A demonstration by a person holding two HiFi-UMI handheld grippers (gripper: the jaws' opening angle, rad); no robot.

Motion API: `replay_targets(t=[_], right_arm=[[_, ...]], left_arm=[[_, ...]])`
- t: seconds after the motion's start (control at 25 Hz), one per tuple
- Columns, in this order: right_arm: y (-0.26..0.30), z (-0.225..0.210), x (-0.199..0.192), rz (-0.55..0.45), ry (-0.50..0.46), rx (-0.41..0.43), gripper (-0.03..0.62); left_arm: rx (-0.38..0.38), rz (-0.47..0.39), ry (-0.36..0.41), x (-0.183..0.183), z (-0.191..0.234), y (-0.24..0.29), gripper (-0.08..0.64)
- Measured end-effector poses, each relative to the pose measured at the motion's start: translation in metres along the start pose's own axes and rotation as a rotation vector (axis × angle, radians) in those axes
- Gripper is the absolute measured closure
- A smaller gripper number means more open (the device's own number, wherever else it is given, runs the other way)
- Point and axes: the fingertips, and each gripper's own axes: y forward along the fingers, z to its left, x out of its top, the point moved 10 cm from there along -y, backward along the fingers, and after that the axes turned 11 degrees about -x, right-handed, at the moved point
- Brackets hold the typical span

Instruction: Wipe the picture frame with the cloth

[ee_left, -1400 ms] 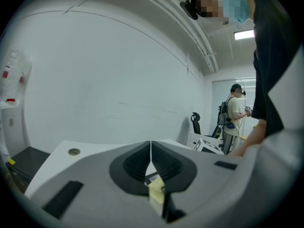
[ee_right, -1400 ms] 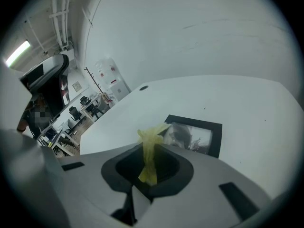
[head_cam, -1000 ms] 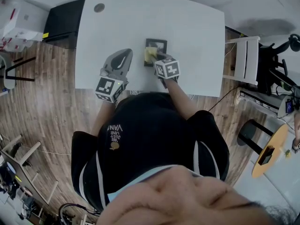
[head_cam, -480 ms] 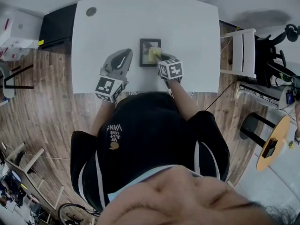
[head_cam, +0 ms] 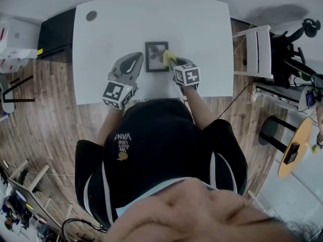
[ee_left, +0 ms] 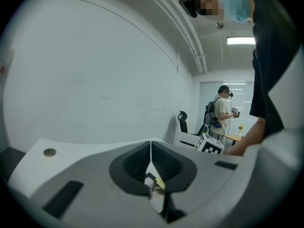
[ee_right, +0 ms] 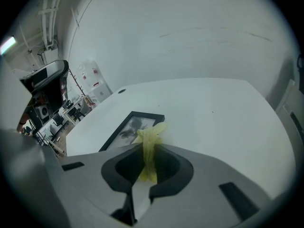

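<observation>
A black picture frame [head_cam: 156, 57] with a dark photo lies flat near the middle of the white table [head_cam: 202, 29]. My right gripper [head_cam: 172, 62] is shut on a yellow cloth [head_cam: 168, 58], which rests at the frame's right edge. In the right gripper view the cloth [ee_right: 149, 148] hangs pinched between the jaws, its tip on the frame [ee_right: 128, 127]. My left gripper [head_cam: 137, 58] sits just left of the frame, jaws shut with nothing in them. In the left gripper view its jaws [ee_left: 151, 151] meet in a thin line.
A white chair [head_cam: 258, 49] stands off the table's right side and a black cabinet [head_cam: 55, 32] off its left. The table has a round cable hole [head_cam: 91, 15] at the far left corner. A small round table [head_cam: 295, 153] is at the right, and a person [ee_left: 221, 113] stands in the distance.
My right gripper has drawn the yellow cloth rightward across the frame, from its left half to its right edge. The left gripper has stayed put.
</observation>
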Motion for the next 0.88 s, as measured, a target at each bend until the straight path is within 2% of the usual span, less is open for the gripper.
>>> replay_targets(t=[0.44, 0.88], right_arm=[[-0.007, -0.013, -0.001, 0.004, 0.017, -0.031, 0.548], [-0.008, 0.004, 0.007, -0.03, 0.015, 0.026, 0.548]], left_arm=[[0.001, -0.01, -0.003, -0.002, 0.003, 0.001, 0.543], [0.026, -0.019, -0.009, -0.002, -0.001, -0.007, 0.543]])
